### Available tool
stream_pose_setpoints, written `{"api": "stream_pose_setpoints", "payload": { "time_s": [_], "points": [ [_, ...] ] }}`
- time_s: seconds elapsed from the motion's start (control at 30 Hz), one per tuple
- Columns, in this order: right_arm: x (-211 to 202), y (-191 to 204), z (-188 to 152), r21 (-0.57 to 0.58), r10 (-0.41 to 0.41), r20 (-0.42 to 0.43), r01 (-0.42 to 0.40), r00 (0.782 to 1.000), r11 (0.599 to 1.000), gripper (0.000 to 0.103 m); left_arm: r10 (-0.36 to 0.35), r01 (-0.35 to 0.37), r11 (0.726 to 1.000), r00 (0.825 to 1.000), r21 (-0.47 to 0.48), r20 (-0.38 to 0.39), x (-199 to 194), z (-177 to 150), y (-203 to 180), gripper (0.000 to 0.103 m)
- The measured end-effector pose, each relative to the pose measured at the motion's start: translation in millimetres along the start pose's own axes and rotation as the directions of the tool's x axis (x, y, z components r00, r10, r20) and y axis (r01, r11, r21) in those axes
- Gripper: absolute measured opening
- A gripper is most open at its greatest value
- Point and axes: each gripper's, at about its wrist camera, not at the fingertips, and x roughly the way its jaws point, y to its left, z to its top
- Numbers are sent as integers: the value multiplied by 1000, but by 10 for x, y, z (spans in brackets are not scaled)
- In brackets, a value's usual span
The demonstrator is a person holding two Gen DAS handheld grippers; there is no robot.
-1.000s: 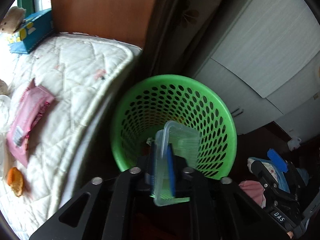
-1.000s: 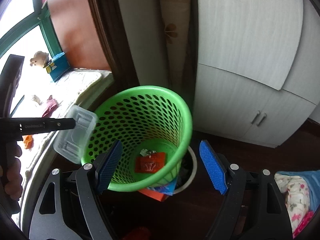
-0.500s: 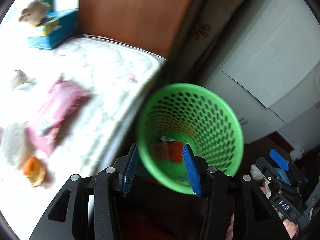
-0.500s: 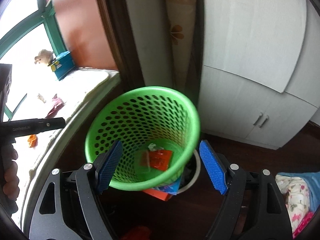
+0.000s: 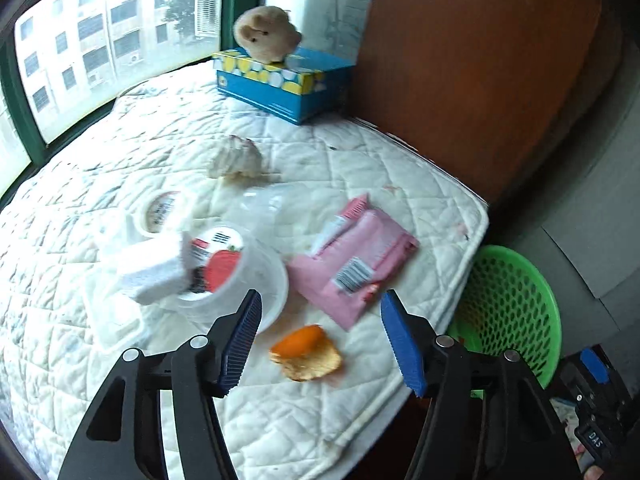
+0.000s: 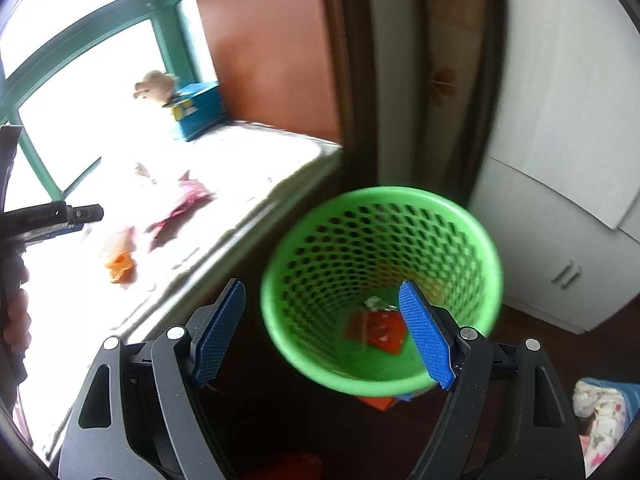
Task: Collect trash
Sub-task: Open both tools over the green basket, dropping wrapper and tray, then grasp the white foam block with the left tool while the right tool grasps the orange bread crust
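Note:
My left gripper [image 5: 320, 340] is open and empty above the white quilted mat [image 5: 360, 152]. An orange peel [image 5: 306, 354] lies between its fingers. A pink wrapper [image 5: 356, 256], a clear plastic tub [image 5: 236, 276] with a white carton [image 5: 156, 276] in it, a round lid [image 5: 160, 212] and a crumpled tissue [image 5: 236, 158] lie beyond. The green mesh basket [image 5: 516, 312] stands right of the mat. My right gripper [image 6: 322, 336] is open and empty above the basket [image 6: 380, 208], which holds an orange wrapper [image 6: 376, 330].
A blue tissue box [image 5: 284, 80] with a plush toy [image 5: 266, 34] on it stands at the mat's far edge by the window. A brown panel [image 5: 460, 60] and white cabinets [image 6: 560, 160] stand behind the basket. A flowered cloth [image 6: 600, 408] lies on the floor at right.
My left gripper let go of the clear plastic container over the basket, opened, and swung left over the mat. The right gripper shifted left and stays open.

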Motion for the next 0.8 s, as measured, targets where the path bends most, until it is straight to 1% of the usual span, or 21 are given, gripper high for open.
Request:
{"api": "stream_pose_setpoints", "payload": {
  "time_s": [0.1,0.13,0.2,0.27,0.37,0.5,0.73,0.8],
  "points": [
    [23,228,39,-34,32,4,-32,999,999,79,65,-64,996,998,-57,13,-20,86,338,73],
    [33,296,53,-44,42,6,-41,999,998,79,83,-82,994,996,-76,13,-21,115,464,79],
    [58,429,71,-62,61,4,-61,998,996,79,112,-110,988,994,-106,6,6,168,665,84],
    [93,559,86,-80,83,-3,-83,997,993,79,126,-126,982,992,-140,-5,36,207,861,85],
    [138,756,90,-112,109,-11,-109,994,988,79,130,-132,976,991,-173,-25,123,228,1041,85],
    [199,982,81,-143,141,-29,-144,990,979,79,132,-140,975,990,-174,-54,266,220,1151,85],
    [297,1288,66,-188,183,-59,-191,981,963,79,80,-94,976,993,-194,-83,442,235,1242,85],
    [319,1366,64,-199,196,-65,-205,978,958,79,67,-84,975,994,-204,-87,472,232,1261,83]
  ]
}}
